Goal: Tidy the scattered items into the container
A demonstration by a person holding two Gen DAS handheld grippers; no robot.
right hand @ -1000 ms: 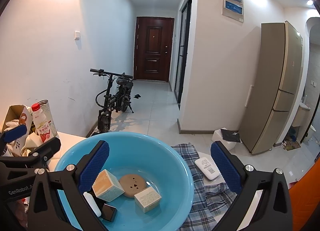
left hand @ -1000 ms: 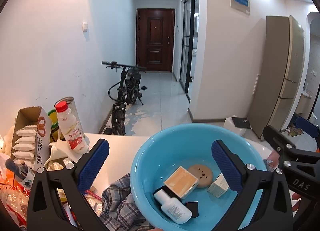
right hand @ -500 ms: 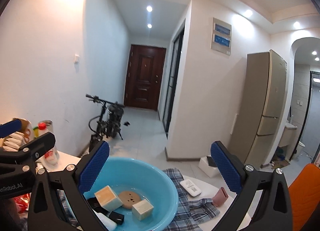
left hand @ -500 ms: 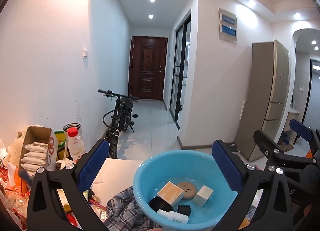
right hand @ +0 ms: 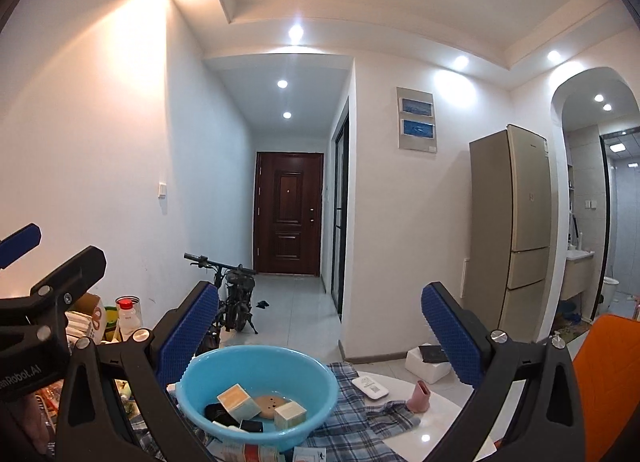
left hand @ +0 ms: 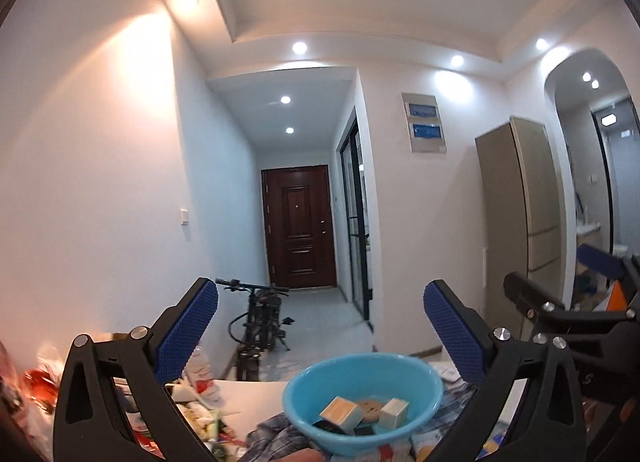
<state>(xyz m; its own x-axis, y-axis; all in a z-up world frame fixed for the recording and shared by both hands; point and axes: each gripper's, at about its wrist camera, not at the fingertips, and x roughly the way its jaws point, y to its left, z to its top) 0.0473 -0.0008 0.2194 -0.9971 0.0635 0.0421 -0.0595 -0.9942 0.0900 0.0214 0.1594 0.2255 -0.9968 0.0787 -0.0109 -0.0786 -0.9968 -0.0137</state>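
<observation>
A light blue basin stands on a plaid cloth on the white table. Inside it lie a tan box, a round wooden disc, a small pale box and dark items. My left gripper hangs open high above and behind the basin, nothing between its fingers. My right gripper is open too and just as far back, holding nothing. In the right wrist view the left gripper's frame shows at the far left, and the right gripper's frame at the far right of the left wrist view.
A white remote and a pink object lie right of the basin. Left of it are a red-capped bottle, a snack carton and wrappers. A bicycle, a fridge and an orange chair stand around.
Both grippers have risen and pulled back from the basin, tilting upward, so the basin shrinks to the bottom of each view. Both stay open and empty.
</observation>
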